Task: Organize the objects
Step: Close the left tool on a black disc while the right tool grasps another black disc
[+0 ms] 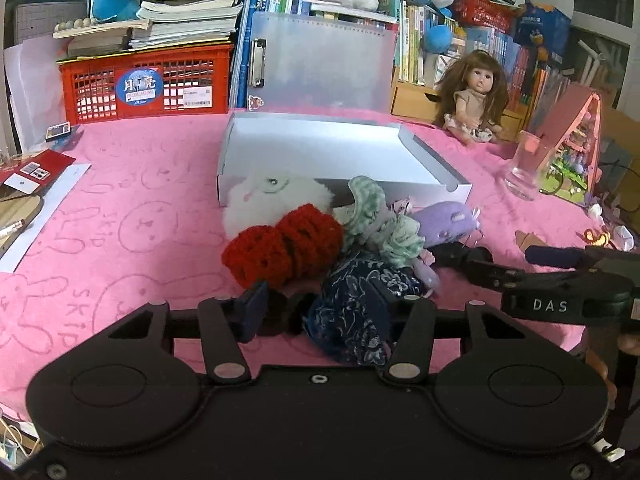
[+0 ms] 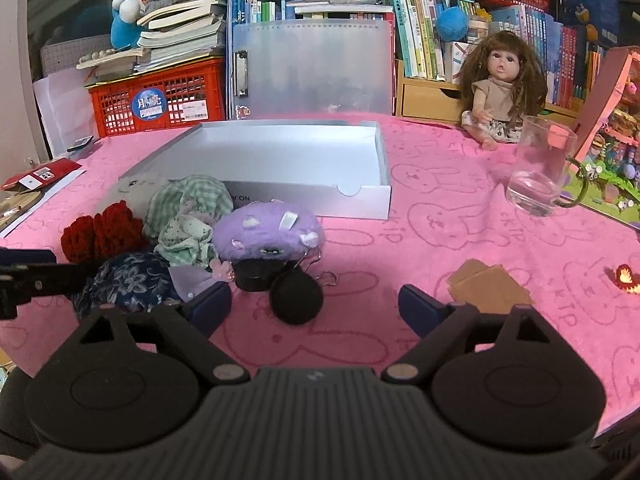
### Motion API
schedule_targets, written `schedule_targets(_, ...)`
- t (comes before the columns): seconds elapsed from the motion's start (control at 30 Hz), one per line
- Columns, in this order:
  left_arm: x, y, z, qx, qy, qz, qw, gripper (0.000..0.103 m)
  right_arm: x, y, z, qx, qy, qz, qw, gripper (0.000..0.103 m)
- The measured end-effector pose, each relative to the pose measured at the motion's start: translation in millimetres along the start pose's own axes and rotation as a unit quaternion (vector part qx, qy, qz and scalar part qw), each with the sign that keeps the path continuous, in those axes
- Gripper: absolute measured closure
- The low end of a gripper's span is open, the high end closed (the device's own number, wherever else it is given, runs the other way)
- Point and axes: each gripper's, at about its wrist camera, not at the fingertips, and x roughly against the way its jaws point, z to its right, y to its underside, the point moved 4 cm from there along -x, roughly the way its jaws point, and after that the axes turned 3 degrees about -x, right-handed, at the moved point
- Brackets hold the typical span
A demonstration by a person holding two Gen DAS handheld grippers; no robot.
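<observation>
Black gripper, blue fingertips

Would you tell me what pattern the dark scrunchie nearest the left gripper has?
Navy blue scrunchie with a pale floral print, clearest in the left wrist view.

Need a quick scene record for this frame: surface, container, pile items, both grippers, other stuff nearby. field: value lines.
surface: pink cloth with bunny prints
container: white box, open, nothing visible inside
pile: in front of the box; red crochet scrunchie, green checked scrunchie, purple plush, white fluffy piece, navy floral scrunchie
left gripper: navy floral scrunchie between its jaws; grip cannot be told
right gripper: open, holding nothing, black pom-pom just ahead
nearby: doll, glass mug
</observation>
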Motion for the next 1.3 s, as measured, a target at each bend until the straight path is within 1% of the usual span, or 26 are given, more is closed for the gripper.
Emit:
schedule_targets(0.1, 0, 1, -2, 0.001, -0.003, 0.0, 1.0, 0.053, 0, 0, 0, -0.001, 0.001, 0.001, 1.0, 0.016)
schedule_targets(0.27, 2, 6, -9, 0.004, -0.015, 0.0, 0.9999, 0.064, -1, 1, 2, -0.008, 0.006, -0.001, 1.0, 0.024)
schedule_targets(0.33, 3, 8, -12, 0.007, -0.022, -0.002, 0.9997, 0.073, -2, 2, 3, -0.01, 0.009, -0.002, 1.0, 0.026)
schedule_targets(0.4, 5, 10, -16, 0.01, -0.022, -0.002, 0.9997, 0.08, -2, 2, 5, -0.013, 0.012, -0.004, 1.0, 0.032)
schedule_targets(0.5, 8, 12, -19, 0.017, -0.02, -0.004, 0.9997, 0.084, -3, 2, 5, -0.016, 0.015, -0.005, 1.0, 0.04)
schedule_targets(0.73, 4, 16, -10, -0.004, -0.013, -0.014, 0.9998, 0.084, -6, 4, 4, -0.012, 0.016, -0.009, 1.0, 0.043)
schedule_targets(0.9, -5, 21, -6, -0.003, -0.014, -0.026, 0.9996, 0.084, -8, 4, 3, -0.008, 0.014, -0.012, 1.0, 0.046)
schedule_targets(1.07, -7, 20, -5, -0.007, -0.014, -0.025, 0.9996, 0.088, -10, 3, 0, -0.002, 0.012, -0.011, 1.0, 0.048)
schedule_targets(1.13, -8, 19, -5, -0.006, -0.014, -0.026, 0.9995, 0.092, -11, 3, -1, 0.001, 0.013, -0.012, 1.0, 0.05)
schedule_targets(1.23, -8, 18, -5, -0.003, -0.017, -0.024, 0.9996, 0.095, -10, 3, -2, 0.003, 0.013, -0.012, 1.0, 0.057)
schedule_targets(1.3, -8, 18, -4, -0.002, -0.016, -0.023, 0.9996, 0.097, -10, 4, -2, 0.004, 0.015, -0.014, 1.0, 0.067)
